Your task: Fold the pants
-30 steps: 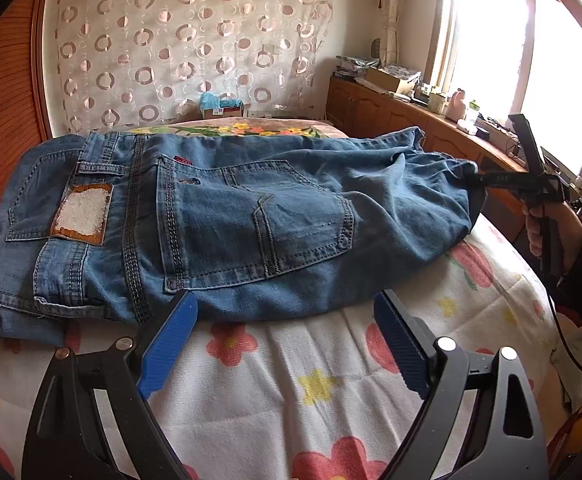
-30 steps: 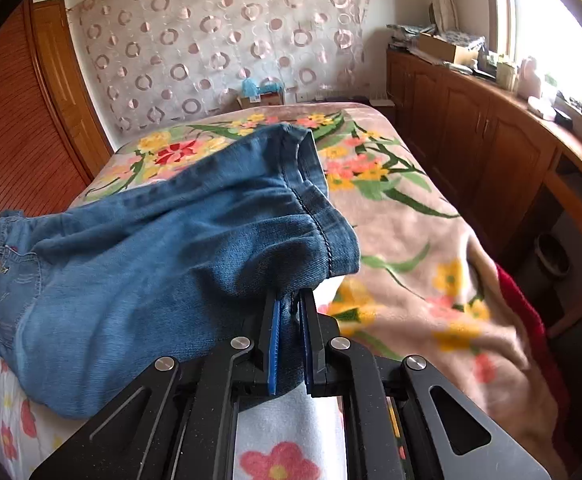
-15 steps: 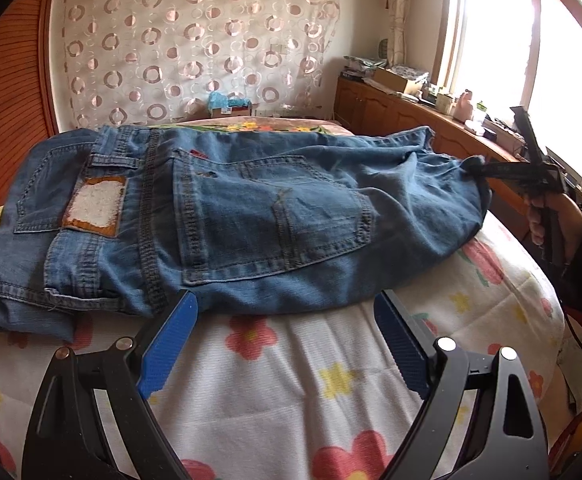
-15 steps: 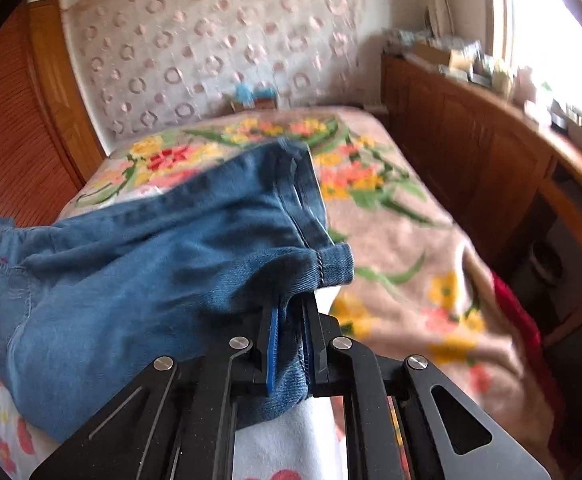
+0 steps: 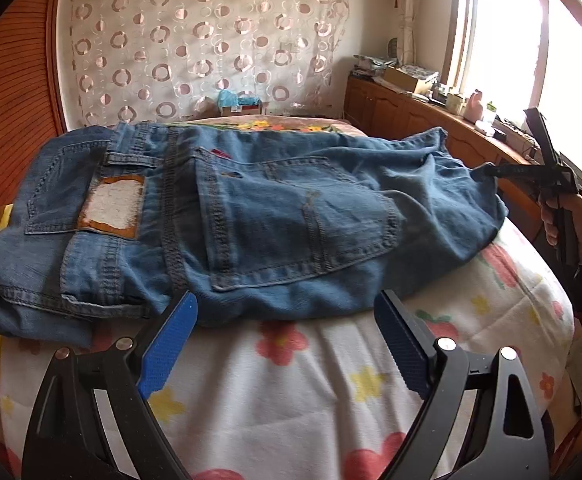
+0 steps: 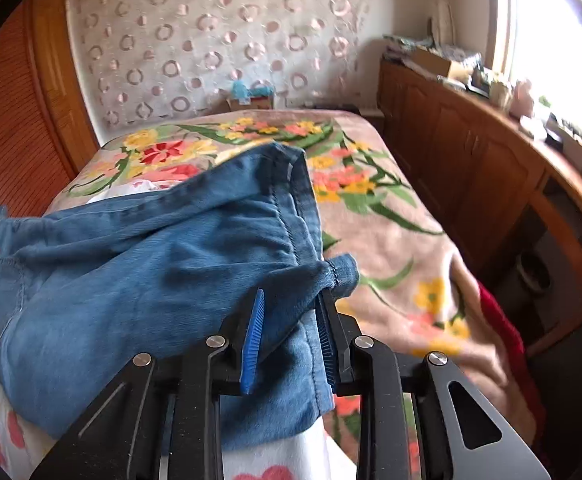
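Jaws of the left gripper (image 5: 287, 344) stand spread wide and bare over the white flowered sheet (image 5: 311, 396), just short of the near edge of the jeans (image 5: 259, 216). On the right gripper (image 6: 289, 338) the jaws have just been opening; a corner of denim at the hem still lies between them, touching the right-hand pad, with a gap at the other pad, so the pinch looks loosened.

Faded blue and folded over, the jeans lie on the bed, back side up, showing a stitched back pocket (image 5: 295, 220) and a white patch with an orange border (image 5: 111, 206) at the waistband. Their long axis runs across the bed, waistband toward the left gripper's side, leg ends toward the right. Beyond them spreads a tan flowered blanket (image 6: 391, 216).
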A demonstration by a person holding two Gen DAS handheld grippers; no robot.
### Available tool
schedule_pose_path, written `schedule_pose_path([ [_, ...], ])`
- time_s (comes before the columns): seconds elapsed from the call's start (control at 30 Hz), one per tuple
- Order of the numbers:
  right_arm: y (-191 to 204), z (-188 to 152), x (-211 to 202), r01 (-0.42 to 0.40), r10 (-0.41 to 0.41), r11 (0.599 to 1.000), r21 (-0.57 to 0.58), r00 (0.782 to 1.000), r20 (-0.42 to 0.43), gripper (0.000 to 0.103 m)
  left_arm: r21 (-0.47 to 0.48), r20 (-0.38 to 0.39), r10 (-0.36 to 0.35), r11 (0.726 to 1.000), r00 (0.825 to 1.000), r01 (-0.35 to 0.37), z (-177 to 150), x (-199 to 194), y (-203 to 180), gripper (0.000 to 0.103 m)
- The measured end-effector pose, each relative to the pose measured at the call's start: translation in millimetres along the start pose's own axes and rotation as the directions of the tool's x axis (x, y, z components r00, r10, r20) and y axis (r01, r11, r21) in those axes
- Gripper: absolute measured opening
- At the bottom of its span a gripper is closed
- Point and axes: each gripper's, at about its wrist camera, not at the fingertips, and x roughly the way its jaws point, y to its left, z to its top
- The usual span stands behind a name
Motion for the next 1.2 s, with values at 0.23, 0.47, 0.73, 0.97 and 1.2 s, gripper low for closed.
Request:
schedule_pose_path([
  [0.23, 1.5, 8.8, 5.9, -0.02, 0.02, 1.0, -0.002, 1.0, -0.022, 0.004, -0.047, 0.007, 0.085, 0.995, 0.996, -0.085, 8.8, -2.0, 43.1, 0.086],
  [0.47, -1.2, -13.1, -55.8, -0.079, 0.079, 0.997, -0.004, 0.994, 0.07, 0.001, -0.048, -0.002, 0.17, 0.984, 0.986, -0.169, 14.7, 4.4, 68.9, 0.06],
  [0.73, -22.7, -46.4, -32.7, -0.083, 0.085, 0.994, 0.069, 0.996, -0.029, 0.001, -0.053, -0.032, 0.236, 0.97, 0.971, -0.237, 10.6, 16.2, 83.9, 0.06],
  [0.97, -34.6, -41.7, -17.5, -0.086, 0.097, 0.988, 0.132, 0.992, -0.079, 0.043, -0.057, -0.051, 0.24, 0.968, 0.969, -0.243, 4.3, 24.4, 93.3, 0.058],
  [1.2, -43.4, -37.2, 4.3, -0.108, 0.134, 0.973, 0.203, 0.984, -0.121, 0.054, -0.075, -0.045, 0.232, 0.969, 0.972, -0.235, 3.7, 20.4, 97.1, 0.049],
])
